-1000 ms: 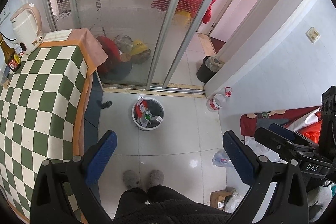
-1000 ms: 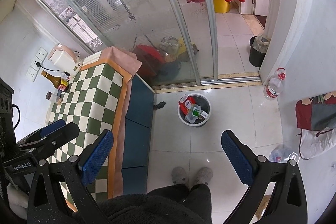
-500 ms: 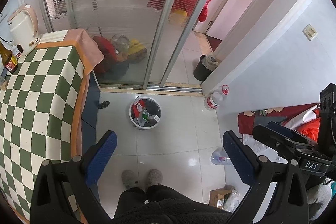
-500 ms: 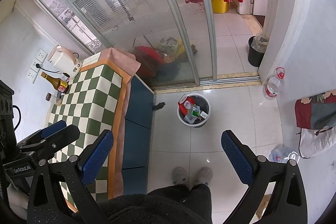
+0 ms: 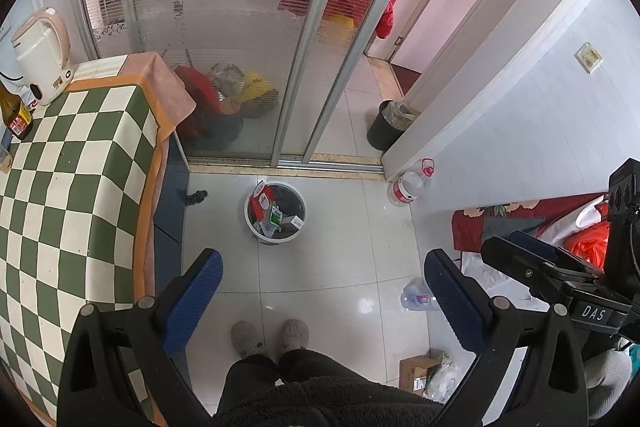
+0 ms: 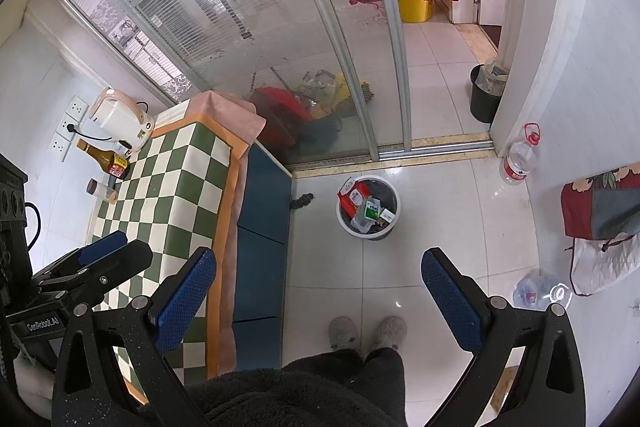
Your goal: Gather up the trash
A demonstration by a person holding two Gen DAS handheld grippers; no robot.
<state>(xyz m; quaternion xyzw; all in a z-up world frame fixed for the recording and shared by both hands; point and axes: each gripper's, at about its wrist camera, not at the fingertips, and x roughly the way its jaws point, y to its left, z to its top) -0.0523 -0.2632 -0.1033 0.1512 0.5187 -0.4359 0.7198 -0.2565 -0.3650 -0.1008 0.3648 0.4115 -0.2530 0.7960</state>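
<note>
standing over the white bin on the floor tiles, already part full of cartons, with left gripper and right gripper both held high, fingers spread wide and gripping nothing. looks like the search step between pickups. next calls for stooping to the crushed bottle lying near the right foot, closing on it, then carrying it to the bin.

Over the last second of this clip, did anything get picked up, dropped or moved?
Nothing was taken hold of or let go. The left hand-held gripper drifted slightly, so the white bin slid a little left in its view; the right hand-held gripper barely shifted. Both remain open and empty. The bin, standing water bottle and crushed bottle on the floor stayed put.
</note>
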